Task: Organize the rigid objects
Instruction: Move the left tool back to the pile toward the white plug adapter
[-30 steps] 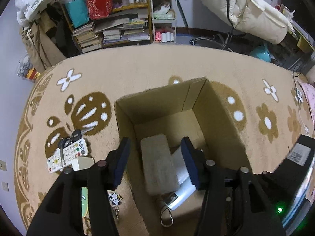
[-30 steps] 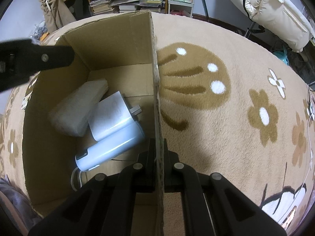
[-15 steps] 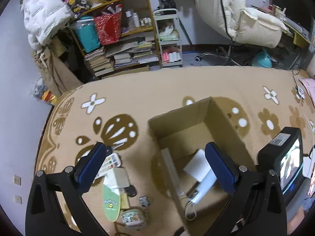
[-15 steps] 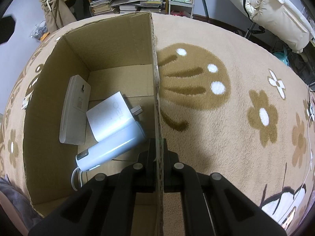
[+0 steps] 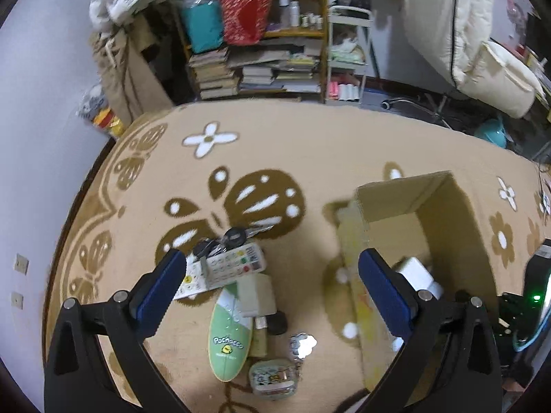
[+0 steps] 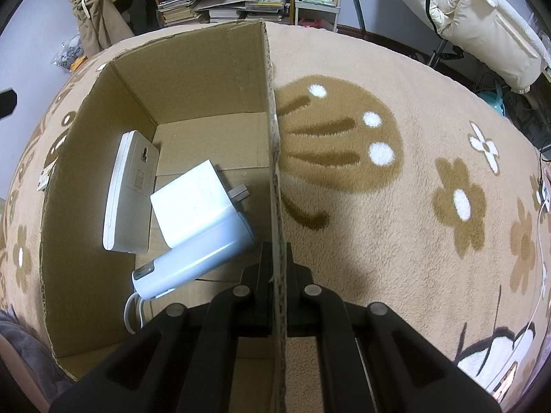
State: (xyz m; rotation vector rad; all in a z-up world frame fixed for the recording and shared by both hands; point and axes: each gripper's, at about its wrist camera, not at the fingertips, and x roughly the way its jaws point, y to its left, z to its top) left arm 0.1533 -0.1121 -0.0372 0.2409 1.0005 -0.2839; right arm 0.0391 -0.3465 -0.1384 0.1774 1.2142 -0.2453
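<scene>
Three items already lie in the cardboard box (image 6: 193, 79): a white flat device (image 6: 129, 189), a white charger (image 6: 194, 199) and a pale blue power bank (image 6: 196, 258). Its wall is pinched by the right gripper (image 6: 277, 265). The left gripper (image 5: 272, 285), jaws spread wide and empty, hangs above the remaining pile at six o'clock on the carpet (image 5: 310, 144): remote control (image 5: 224, 268), keys (image 5: 224, 241), green case (image 5: 229, 337).

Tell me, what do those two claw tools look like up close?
Both are matte black plastic with angular, branching linkage arms joined by round silver bolt heads. The left gripper has two long fingers faced with blue pads. The right gripper looks all black, its fingers narrower; any pad colour is hidden.
</scene>
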